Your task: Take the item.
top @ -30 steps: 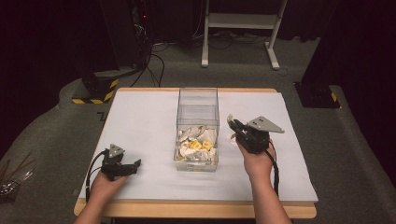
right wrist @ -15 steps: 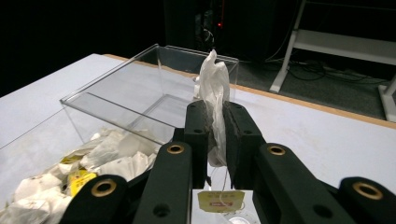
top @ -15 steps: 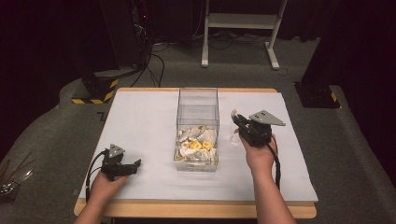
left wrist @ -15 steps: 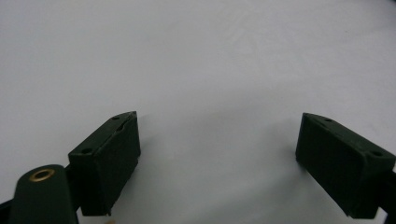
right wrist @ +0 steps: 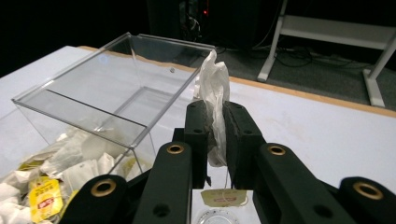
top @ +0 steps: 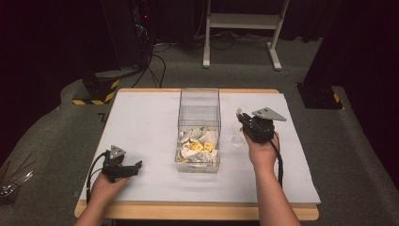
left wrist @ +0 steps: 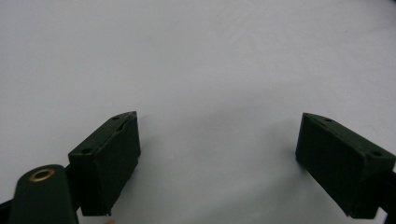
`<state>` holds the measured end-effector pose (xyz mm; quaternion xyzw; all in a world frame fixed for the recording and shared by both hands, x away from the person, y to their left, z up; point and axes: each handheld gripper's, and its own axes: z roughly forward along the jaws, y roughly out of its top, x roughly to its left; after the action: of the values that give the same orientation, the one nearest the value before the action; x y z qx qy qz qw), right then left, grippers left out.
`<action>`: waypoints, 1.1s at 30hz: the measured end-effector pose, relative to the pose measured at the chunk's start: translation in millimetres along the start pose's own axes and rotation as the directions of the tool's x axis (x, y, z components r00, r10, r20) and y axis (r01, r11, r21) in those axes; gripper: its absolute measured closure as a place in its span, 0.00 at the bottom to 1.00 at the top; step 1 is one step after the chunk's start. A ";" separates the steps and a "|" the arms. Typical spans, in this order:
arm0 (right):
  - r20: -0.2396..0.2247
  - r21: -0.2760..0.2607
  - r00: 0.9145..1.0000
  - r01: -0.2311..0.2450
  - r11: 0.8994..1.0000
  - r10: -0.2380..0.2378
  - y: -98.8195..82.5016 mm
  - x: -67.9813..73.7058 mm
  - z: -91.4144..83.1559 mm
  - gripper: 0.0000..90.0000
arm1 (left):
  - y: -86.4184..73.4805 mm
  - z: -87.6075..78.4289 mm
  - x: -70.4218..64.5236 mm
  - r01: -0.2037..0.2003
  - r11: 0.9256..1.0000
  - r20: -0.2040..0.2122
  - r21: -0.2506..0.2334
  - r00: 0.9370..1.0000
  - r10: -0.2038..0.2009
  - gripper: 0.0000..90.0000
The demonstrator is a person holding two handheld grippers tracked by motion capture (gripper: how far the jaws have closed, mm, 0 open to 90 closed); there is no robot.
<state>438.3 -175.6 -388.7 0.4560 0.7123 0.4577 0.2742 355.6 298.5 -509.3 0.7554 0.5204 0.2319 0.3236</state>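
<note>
A clear plastic box (top: pixel 199 127) stands at the middle of the white tabletop (top: pixel 141 122), running from near the far edge toward the near edge. Its near half holds a heap of tea bags (top: pixel 197 147), white paper pouches with some yellow tags among them; the far half looks bare.

The right gripper (top: pixel 241 117) is held above the tabletop just to the right of the box, toward the right edge, in the person's right hand (top: pixel 261 150). In the right gripper view its fingers (right wrist: pixel 198 135) are pressed onto a single white tea bag (right wrist: pixel 215 100), which stands upright between them with its crumpled top above the finger tips. A thin string hangs from it down to a pale paper tag (right wrist: pixel 223 197) below the fingers. Under that tag lies a small round clear dish (top: pixel 238 140) on the tabletop, just right of the box.

The left gripper (top: pixel 136 165) rests low near the near left corner of the tabletop, held in the left hand (top: pixel 104 186), well apart from the box. In the left gripper view its fingers (left wrist: pixel 109 161) are spread wide over bare white surface with nothing between them.
</note>
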 end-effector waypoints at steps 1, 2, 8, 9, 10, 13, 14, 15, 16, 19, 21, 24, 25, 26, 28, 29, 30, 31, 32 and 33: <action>0.001 0.002 1.000 -0.002 1.000 0.002 -0.5 -0.7 1.1 0.89 | 0.0 0.1 0.0 0.000 1.000 0.000 -0.001 1.000 0.000 0.16; 0.001 0.007 1.000 -0.006 1.000 0.006 -1.0 -1.5 2.4 0.89 | 0.0 0.1 0.0 0.001 1.000 0.000 -0.001 1.000 -0.001 0.16; 0.006 0.031 1.000 -0.015 0.999 0.014 -7.8 -4.3 7.5 0.89 | 0.0 0.1 0.0 0.000 1.000 0.000 -0.001 1.000 0.000 0.16; 0.005 0.032 1.000 -0.020 0.999 0.019 -9.7 -4.7 8.2 0.89 | 0.0 0.1 0.0 0.000 1.000 0.000 -0.001 1.000 0.000 0.16; 0.003 0.036 1.000 -0.021 0.999 0.021 -12.2 -5.5 9.0 0.89 | 0.0 0.0 0.0 0.000 1.000 0.000 0.000 1.000 0.000 0.16; 0.007 0.050 1.000 -0.025 0.998 0.025 -16.8 -6.3 10.8 0.89 | 0.0 0.0 0.0 0.000 1.000 0.000 -0.001 1.000 0.000 0.16; 0.006 0.052 1.000 -0.026 0.998 0.026 -18.2 -7.0 11.6 0.89 | 0.0 0.1 0.0 0.000 1.000 0.000 -0.001 1.000 0.000 0.16; 0.008 0.057 1.000 -0.028 0.998 0.027 -19.5 -7.5 12.3 0.89 | 0.0 0.0 0.0 0.000 1.000 0.000 -0.001 1.000 0.000 0.16; 0.009 0.061 1.000 -0.028 0.998 0.028 -20.5 -8.1 12.9 0.89 | 0.0 0.0 0.0 0.000 1.000 0.000 0.000 1.000 0.000 0.16; 0.012 0.068 0.999 -0.031 0.997 0.030 -23.0 -9.0 14.8 0.88 | 0.0 0.1 0.0 0.000 1.000 0.000 -0.001 1.000 0.000 0.16; 0.013 0.073 0.999 -0.034 0.997 0.034 -23.8 -9.6 15.4 0.88 | 0.0 0.0 0.0 0.000 1.000 0.000 0.000 1.000 0.000 0.16; 0.014 0.074 0.999 -0.034 0.997 0.033 -24.2 -9.9 16.0 0.88 | 0.0 0.0 0.0 0.000 1.000 0.000 0.000 1.000 0.000 0.16; 0.014 0.075 0.999 -0.035 0.997 0.034 -24.4 -9.8 16.3 0.88 | 0.0 0.1 0.0 0.000 1.000 0.000 -0.001 1.000 0.000 0.16; 0.014 0.075 0.999 -0.035 0.997 0.034 -24.4 -9.8 16.3 0.88 | 0.0 0.1 0.0 0.000 1.000 0.000 -0.001 1.000 0.000 0.16; 0.015 0.074 0.999 -0.033 0.997 0.032 -24.3 -9.8 16.4 0.88 | 0.0 0.0 0.0 0.000 1.000 0.000 0.000 1.000 0.000 0.16; 0.016 0.074 0.999 -0.036 0.997 0.035 -24.3 -9.8 16.4 0.87 | 0.0 0.0 0.0 0.000 1.000 0.000 -0.001 1.000 0.000 0.16; 0.015 0.074 0.999 -0.037 0.997 0.036 -24.1 -9.9 16.4 0.85 | 0.0 0.1 0.0 0.000 1.000 0.000 -0.001 1.000 0.000 0.16; 0.016 0.074 0.999 -0.036 0.997 0.035 -24.1 -9.9 16.5 0.82 | 0.0 0.1 0.0 0.000 1.000 0.000 -0.001 1.000 0.000 0.16; 0.017 0.077 0.999 -0.042 0.996 0.041 -23.9 -9.8 16.6 0.78 | 0.0 0.1 0.0 0.000 1.000 0.000 -0.001 1.000 0.000 0.16; 0.015 0.078 0.999 -0.046 0.996 0.045 -23.7 -9.9 16.8 0.78 | 0.0 0.1 0.0 0.000 1.000 0.000 -0.001 1.000 0.000 0.16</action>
<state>446.8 -181.7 -417.5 0.4855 0.7172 0.4327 0.2504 355.6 298.5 -509.4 0.7553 0.5204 0.2319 0.3239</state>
